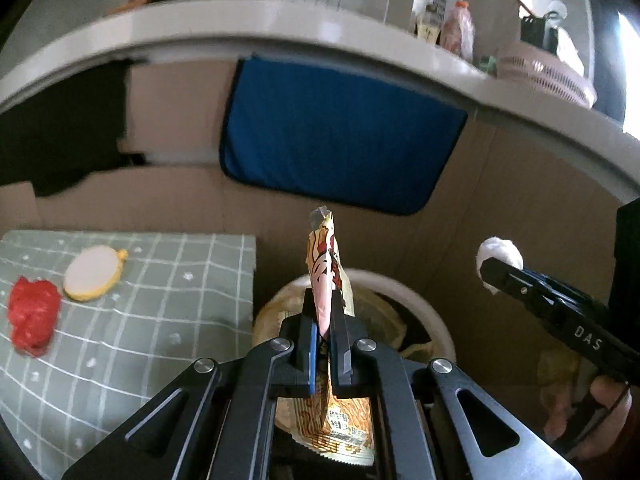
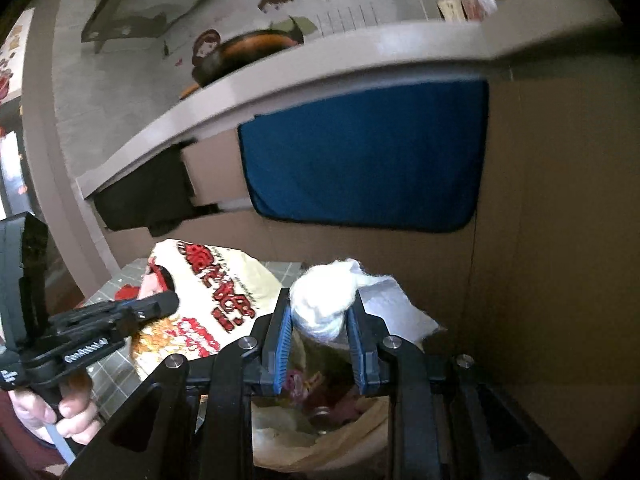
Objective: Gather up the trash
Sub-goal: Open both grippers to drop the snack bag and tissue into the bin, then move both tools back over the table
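Left wrist view first: the left gripper (image 1: 325,320) sits bottom center with its jaws squeezed together on a snack wrapper (image 1: 325,276), which sticks up edge-on between the fingers and also hangs down below them. Right behind and under it is the white bin (image 1: 420,304), lined with a yellowish bag (image 1: 384,320), so the wrapper is basically over the bin's opening. At the right edge the right gripper (image 1: 496,270) pokes in from the side, clamped on a white tissue wad (image 1: 500,254), higher up and to the right of the bin. Over at the lower left there's a gray grid mat (image 1: 160,320) with a red crumpled scrap (image 1: 34,316) and a round white-and-yellow thing (image 1: 94,274) just beside it, both lying on the mat. A blue cloth (image 1: 340,140) hangs from the counter edge (image 1: 240,28) in the upper middle.

Right wrist view: the right gripper (image 2: 320,320) is bottom center, blue pads (image 2: 280,344) pinched on the tissue wad (image 2: 324,296). Directly below, between the fingers, you can see down into the bag (image 2: 340,436) with some trash already in it. The left gripper (image 2: 160,306) comes in from the left edge holding the wrapper (image 2: 216,296), now seen flat with red lettering, just left of the tissue. The blue cloth (image 2: 368,152) fills the upper middle.
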